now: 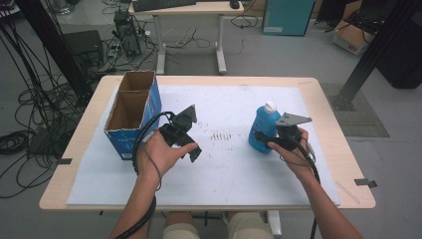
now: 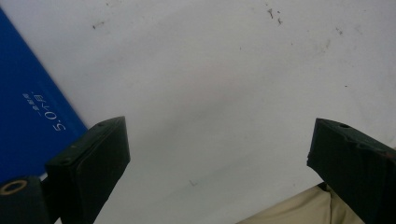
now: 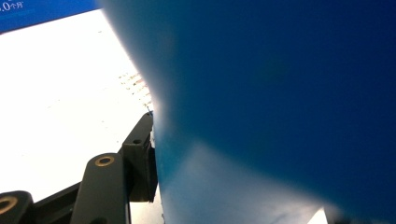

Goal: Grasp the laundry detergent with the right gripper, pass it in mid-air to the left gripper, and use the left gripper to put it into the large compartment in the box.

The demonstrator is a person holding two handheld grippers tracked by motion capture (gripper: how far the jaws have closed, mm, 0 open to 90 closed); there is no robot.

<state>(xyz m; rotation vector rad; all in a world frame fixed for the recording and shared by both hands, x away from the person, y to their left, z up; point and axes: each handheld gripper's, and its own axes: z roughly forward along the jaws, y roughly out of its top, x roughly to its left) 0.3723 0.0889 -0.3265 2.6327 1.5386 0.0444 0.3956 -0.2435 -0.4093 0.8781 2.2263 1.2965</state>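
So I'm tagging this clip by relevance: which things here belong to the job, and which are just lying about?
In the job:
- blue bottle, white cap, upright on the white mat
- right gripper, shut on it
- cardboard box, open, probably the bottle's destination
- left gripper, open

Lying about:
- desk
- floor cables

The left gripper (image 1: 195, 150), in the left hand (image 1: 158, 153), hangs with jaws wide apart. On the right, the right hand (image 1: 293, 152) holds the right gripper (image 1: 263, 140), jaws clamped.
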